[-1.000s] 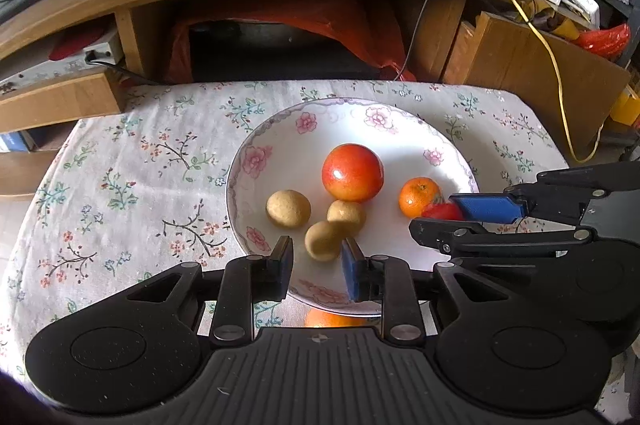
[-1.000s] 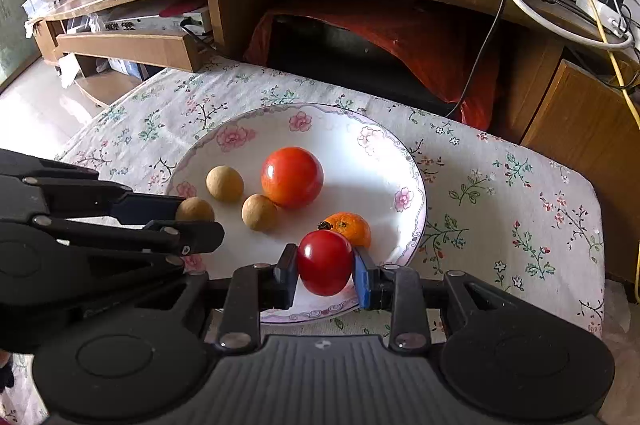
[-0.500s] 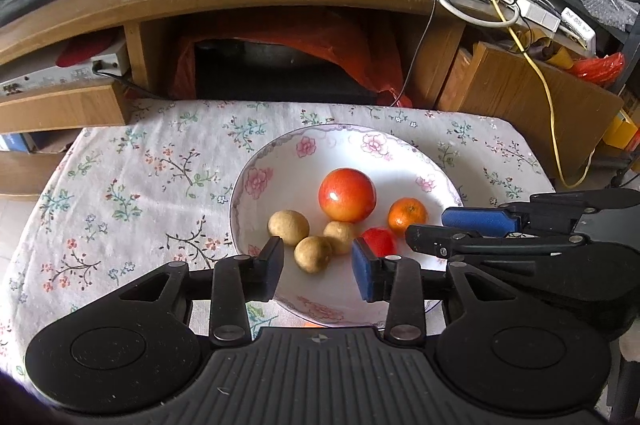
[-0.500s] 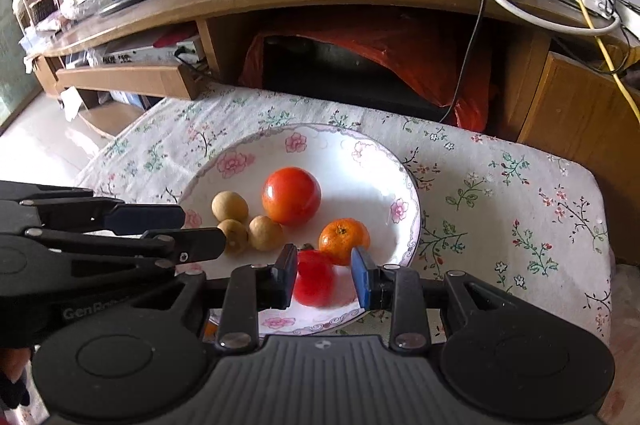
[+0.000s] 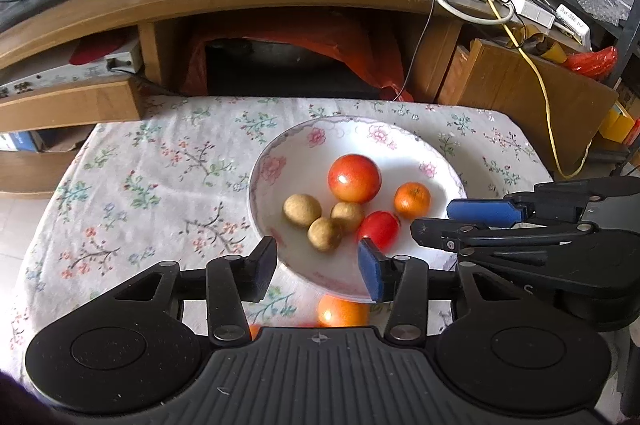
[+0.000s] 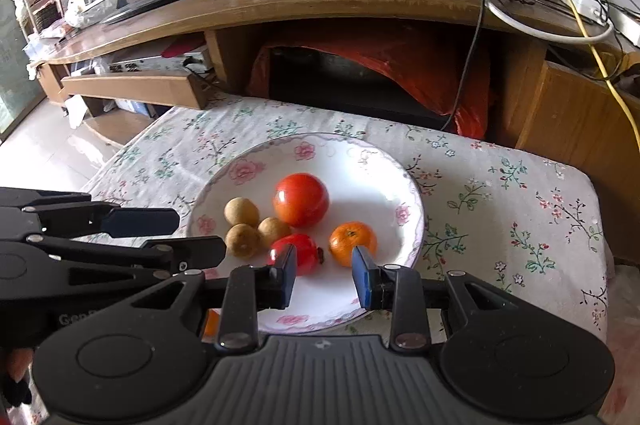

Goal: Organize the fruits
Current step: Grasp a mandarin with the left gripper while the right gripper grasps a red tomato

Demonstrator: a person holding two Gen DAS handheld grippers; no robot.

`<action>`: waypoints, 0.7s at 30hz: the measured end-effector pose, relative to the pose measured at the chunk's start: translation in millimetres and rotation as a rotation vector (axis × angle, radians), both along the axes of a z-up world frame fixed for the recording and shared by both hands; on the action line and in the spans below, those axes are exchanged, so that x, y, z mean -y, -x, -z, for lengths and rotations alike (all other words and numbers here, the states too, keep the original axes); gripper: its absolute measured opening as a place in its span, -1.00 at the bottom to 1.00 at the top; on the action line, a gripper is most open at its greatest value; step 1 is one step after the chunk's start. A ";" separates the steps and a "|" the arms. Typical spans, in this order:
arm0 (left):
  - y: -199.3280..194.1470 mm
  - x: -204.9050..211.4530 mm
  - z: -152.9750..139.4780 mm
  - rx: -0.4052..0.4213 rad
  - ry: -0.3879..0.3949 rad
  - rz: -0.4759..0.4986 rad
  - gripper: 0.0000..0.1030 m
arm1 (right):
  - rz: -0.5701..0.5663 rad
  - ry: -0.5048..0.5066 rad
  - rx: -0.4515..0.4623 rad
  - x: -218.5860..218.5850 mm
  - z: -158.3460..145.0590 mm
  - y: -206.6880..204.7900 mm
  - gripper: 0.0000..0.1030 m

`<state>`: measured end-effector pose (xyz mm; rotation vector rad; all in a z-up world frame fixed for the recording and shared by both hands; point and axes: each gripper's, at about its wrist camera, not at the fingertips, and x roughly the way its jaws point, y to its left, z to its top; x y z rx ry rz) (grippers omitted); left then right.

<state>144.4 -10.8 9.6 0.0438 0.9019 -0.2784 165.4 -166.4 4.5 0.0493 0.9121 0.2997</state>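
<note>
With the left gripper (image 5: 317, 266) opening empty and the right gripper (image 6: 325, 277) parted, empty, grip the small, slick, soft red fruit (image 6: 297, 252) ahead at its 2 widest sides.

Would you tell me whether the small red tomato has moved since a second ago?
Yes. The small red tomato has left the right gripper and now lies in the plate, beside the mandarin.

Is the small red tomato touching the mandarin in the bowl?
Apart. The left wrist view shows bare white bowl between the small red tomato and the mandarin.
</note>
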 end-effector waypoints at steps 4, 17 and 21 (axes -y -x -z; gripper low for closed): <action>7.2 -7.9 -2.2 0.003 -0.001 -0.001 0.05 | -0.022 0.004 -0.002 -7.3 -1.5 8.3 -0.37; 23.2 -32.5 -6.3 0.003 -0.004 -0.019 0.12 | -0.158 0.012 -0.030 -43.3 -2.5 52.7 -0.33; 24.2 -38.1 -4.8 -0.004 -0.004 -0.022 0.12 | -0.199 0.002 -0.059 -59.8 5.8 56.1 -0.32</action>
